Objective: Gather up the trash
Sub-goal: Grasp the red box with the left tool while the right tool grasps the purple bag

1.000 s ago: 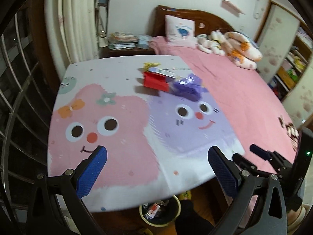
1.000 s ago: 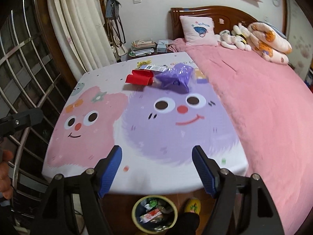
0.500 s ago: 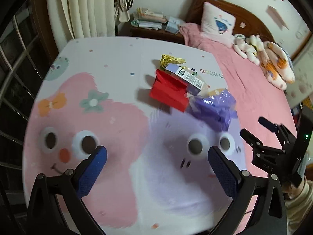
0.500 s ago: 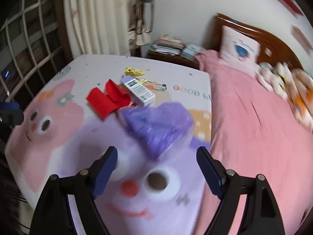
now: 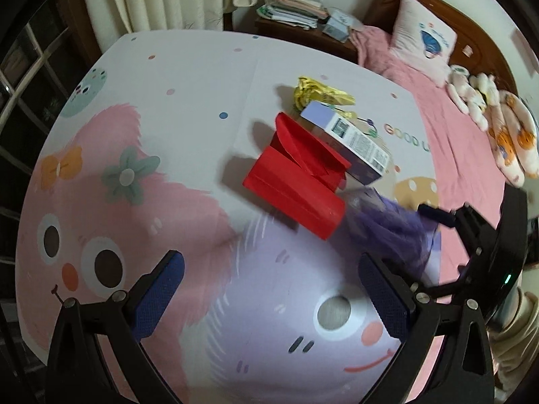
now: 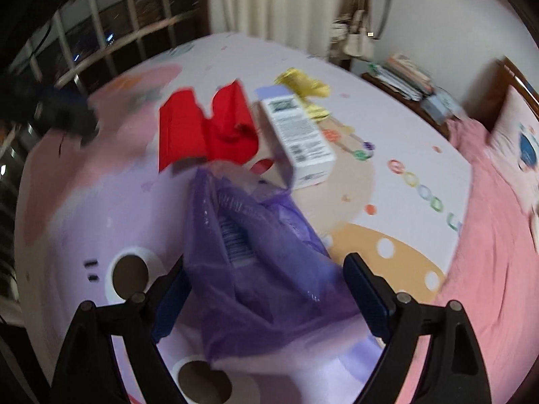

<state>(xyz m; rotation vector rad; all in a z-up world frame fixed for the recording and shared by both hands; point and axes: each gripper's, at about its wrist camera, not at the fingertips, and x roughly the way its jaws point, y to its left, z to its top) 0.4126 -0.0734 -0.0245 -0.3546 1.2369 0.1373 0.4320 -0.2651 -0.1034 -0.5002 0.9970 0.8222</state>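
Closing in from the table edge, right gripper (image 6: 262, 289) open astride the purple bag (image 6: 256, 262), left gripper (image 5: 269, 289) open and empty; red box (image 5: 296, 181), carton (image 5: 350, 141), yellow wrapper (image 5: 320, 96) uncollected on the table (image 5: 188, 77).

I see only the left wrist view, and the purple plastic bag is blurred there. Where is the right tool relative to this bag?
Observer: In the right wrist view, the translucent purple plastic bag lies between the open fingers of the right tool; it is not pinched.
Operator: Is the bag empty?
Observer: No. A printed label shows through the plastic, so something is inside.
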